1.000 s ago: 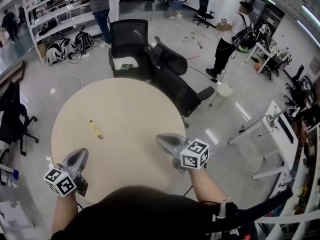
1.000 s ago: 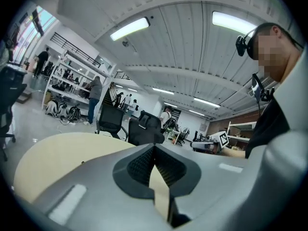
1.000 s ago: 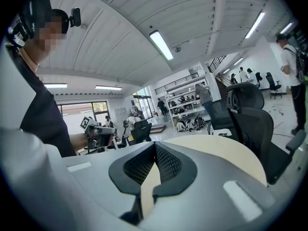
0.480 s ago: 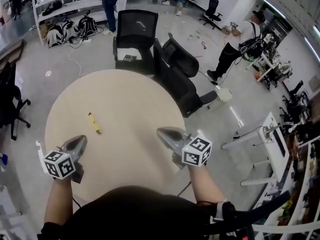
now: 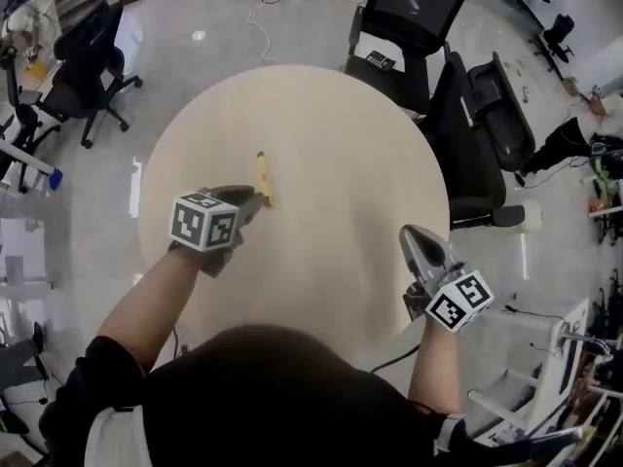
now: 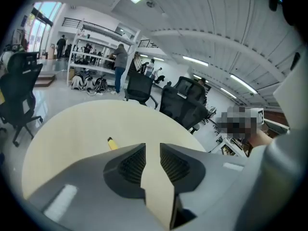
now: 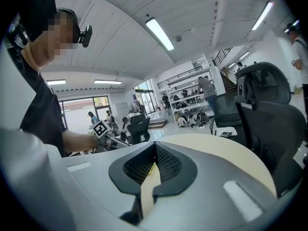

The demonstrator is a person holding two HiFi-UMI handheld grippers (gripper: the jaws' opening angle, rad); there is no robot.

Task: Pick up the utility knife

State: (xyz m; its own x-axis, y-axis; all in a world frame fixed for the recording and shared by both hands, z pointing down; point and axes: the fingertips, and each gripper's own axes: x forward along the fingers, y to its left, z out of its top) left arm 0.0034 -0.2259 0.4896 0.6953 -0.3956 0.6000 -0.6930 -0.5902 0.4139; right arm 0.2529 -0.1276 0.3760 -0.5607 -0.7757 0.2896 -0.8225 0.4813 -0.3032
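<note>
A slim yellow utility knife (image 5: 263,179) lies flat on the round beige table (image 5: 341,144), left of its middle. My left gripper (image 5: 255,200) is just short of the knife's near end. Its jaws have just been opening and stand a narrow gap apart with nothing between them. In the left gripper view (image 6: 152,146) the knife's dark-tipped end (image 6: 111,143) shows just left of the jaws. My right gripper (image 5: 414,233) hovers over the table's right side, far from the knife, its tips (image 7: 155,144) together and holding nothing.
Black office chairs stand close behind the table (image 5: 409,8) and at its right (image 5: 487,95), and another at the left (image 5: 88,47). A white desk frame (image 5: 545,358) is at the lower right. Shelving and people show far off in the gripper views.
My left gripper has gone forward and down from the table's near edge to the knife's near end. The right gripper has shifted along the table's right side. The head view has tipped further down.
</note>
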